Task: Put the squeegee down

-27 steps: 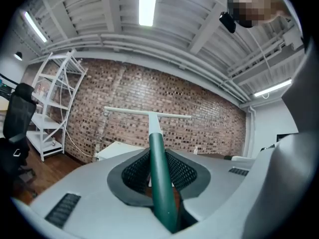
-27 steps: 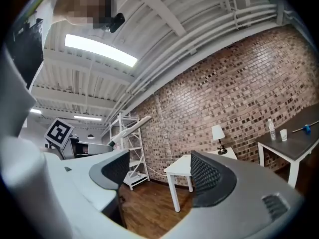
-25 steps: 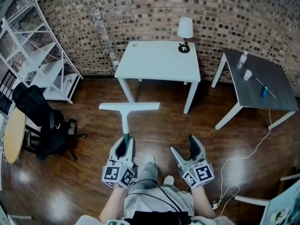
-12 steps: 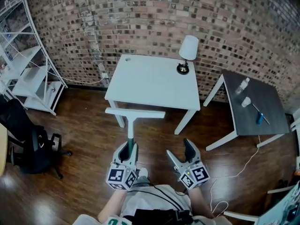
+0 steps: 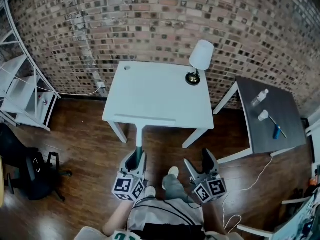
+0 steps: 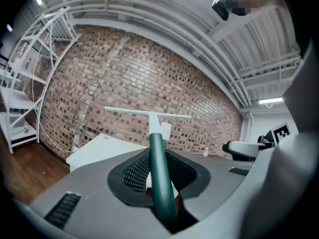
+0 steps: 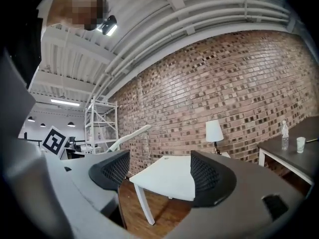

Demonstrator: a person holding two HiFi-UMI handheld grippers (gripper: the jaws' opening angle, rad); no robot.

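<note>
Green-handled squeegee with a white stem and long white blade (image 5: 138, 134) is clamped between the fingers of my left gripper (image 5: 135, 158), pointing away from me. Just beside it, my right gripper (image 5: 197, 160) has its fingers apart, with nothing between them. The blade lies over the near edge of the white rectangular table (image 5: 160, 86); I cannot tell whether it touches. Farther back on that table stands a white-shaded lamp (image 5: 199, 61), before the brick wall (image 5: 160, 19).

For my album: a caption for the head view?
Left gripper holds a squeegee by its green handle, blade near the white table's front edge; right gripper open, empty.
</note>
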